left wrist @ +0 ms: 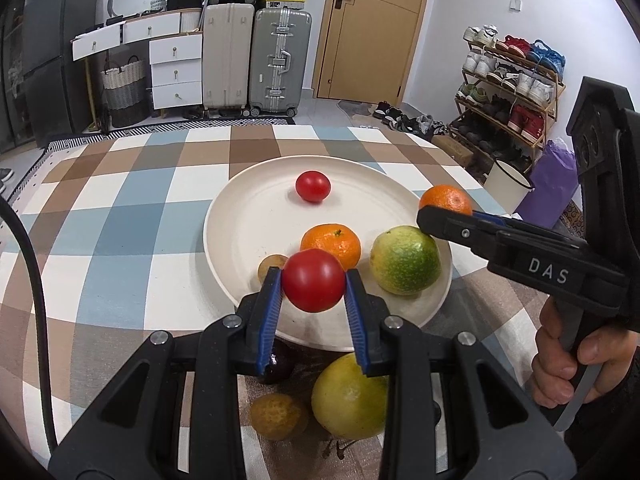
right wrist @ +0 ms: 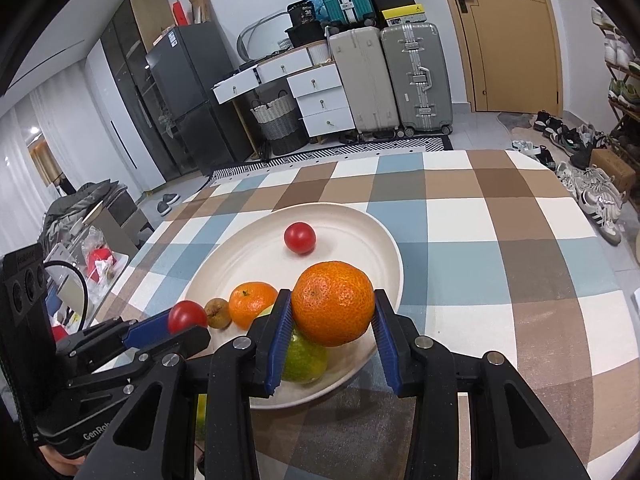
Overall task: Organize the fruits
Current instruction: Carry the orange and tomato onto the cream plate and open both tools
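Observation:
A cream plate (left wrist: 248, 220) sits on the checked tablecloth and holds a red tomato (left wrist: 313, 186), a mandarin (left wrist: 331, 243), a green-yellow citrus (left wrist: 405, 261) and a small brown fruit (left wrist: 272, 266). My left gripper (left wrist: 314, 280) is shut on a second red tomato (left wrist: 314, 280) above the plate's near rim; it also shows in the right wrist view (right wrist: 187, 316). My right gripper (right wrist: 332, 304) is shut on an orange mandarin (right wrist: 333, 303) above the plate's (right wrist: 248, 256) right side, over the green citrus (right wrist: 304, 358).
On the cloth in front of the plate lie a large yellow citrus (left wrist: 348, 398), a brown round fruit (left wrist: 278, 416) and a dark fruit (left wrist: 280, 364). The table edge runs at the back; suitcases (left wrist: 280, 60), drawers and a shoe rack (left wrist: 508, 92) stand beyond.

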The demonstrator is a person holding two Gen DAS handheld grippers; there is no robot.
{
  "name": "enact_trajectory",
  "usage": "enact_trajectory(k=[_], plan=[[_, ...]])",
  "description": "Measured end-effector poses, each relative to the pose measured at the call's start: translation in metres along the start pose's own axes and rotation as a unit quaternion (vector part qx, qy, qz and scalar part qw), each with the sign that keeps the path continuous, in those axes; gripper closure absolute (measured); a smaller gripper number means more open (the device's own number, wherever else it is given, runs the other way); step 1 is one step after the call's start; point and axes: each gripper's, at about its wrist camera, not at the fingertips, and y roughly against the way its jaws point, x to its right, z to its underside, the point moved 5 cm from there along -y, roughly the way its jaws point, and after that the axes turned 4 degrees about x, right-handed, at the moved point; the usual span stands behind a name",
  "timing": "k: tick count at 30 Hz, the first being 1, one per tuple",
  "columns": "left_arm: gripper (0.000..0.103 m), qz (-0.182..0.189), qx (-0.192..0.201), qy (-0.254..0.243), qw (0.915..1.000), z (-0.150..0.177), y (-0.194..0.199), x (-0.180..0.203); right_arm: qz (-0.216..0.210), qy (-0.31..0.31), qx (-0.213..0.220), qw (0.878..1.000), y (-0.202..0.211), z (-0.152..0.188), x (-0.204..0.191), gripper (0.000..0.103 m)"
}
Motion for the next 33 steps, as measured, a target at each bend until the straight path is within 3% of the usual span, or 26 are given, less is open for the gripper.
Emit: enact_trajectory(k=[21, 25, 27, 29, 31, 33], plan=[[0.075, -0.001, -0.005, 0.013, 0.9999, 0.002, -0.007, 0.0, -0.013, 0.014, -0.004, 1.0, -0.005, 0.002, -0.012, 0.063], [0.074, 0.0, -0.005, 0.016, 0.9999, 0.002, -0.004, -0.003, -0.013, 0.019, 0.002, 1.0, -0.003, 0.003, -0.014, 0.053], [0.066, -0.004, -0.002, 0.02, 0.9998, 0.001, -0.003, -0.006, -0.011, 0.024, 0.006, 1.0, 0.0, 0.002, -0.014, 0.053], [0.049, -0.008, 0.006, 0.031, 0.9995, 0.0, 0.002, -0.01, -0.011, 0.027, 0.008, 1.0, 0.002, 0.003, -0.014, 0.051], [0.03, -0.018, 0.019, 0.039, 0.9989, -0.002, 0.008, -0.016, -0.01, 0.029, 0.005, 1.0, 0.003, 0.004, -0.014, 0.042], [0.024, -0.024, 0.028, 0.042, 0.9984, -0.004, 0.012, -0.02, -0.007, 0.031, 0.004, 0.999, 0.003, 0.006, -0.014, 0.032]])
